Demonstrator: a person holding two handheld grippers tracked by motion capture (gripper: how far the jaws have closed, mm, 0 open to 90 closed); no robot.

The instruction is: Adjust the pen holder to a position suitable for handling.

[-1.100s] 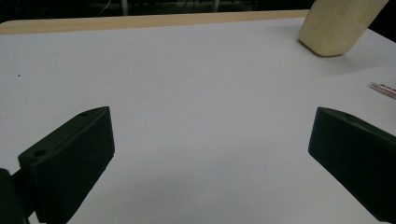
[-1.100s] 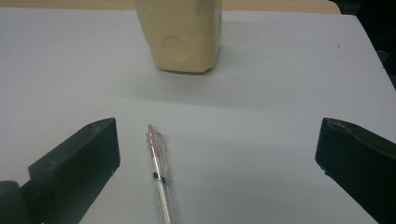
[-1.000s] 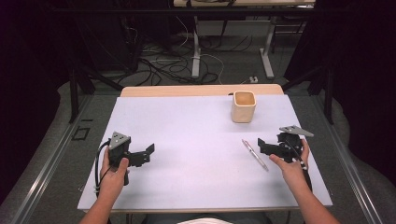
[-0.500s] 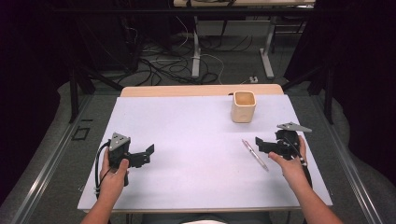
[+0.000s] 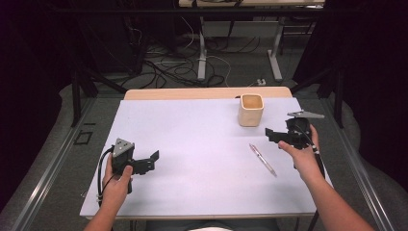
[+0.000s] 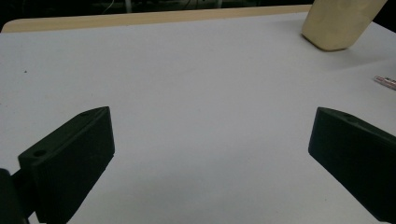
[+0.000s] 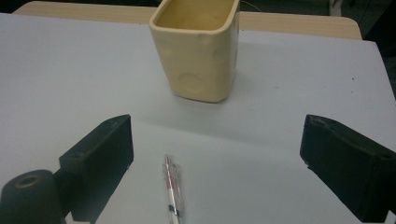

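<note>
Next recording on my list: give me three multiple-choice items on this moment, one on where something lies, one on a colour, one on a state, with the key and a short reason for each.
1. Where does the pen lie?
A. inside the cup
B. flat on the table, nearer the person than the cup
C. between the left gripper's jaws

2. What colour is the cup?
A. pale yellow
B. blue
C. black

3. How does the right gripper stand?
A. shut on the pen
B. shut on the cup
C. open, holding nothing

Key: 1 B, the pen rests on the white table before the cup; 2 A, its walls show cream yellow; 3 C, the jaws stand wide apart above the pen, having just been closing a little.
</note>
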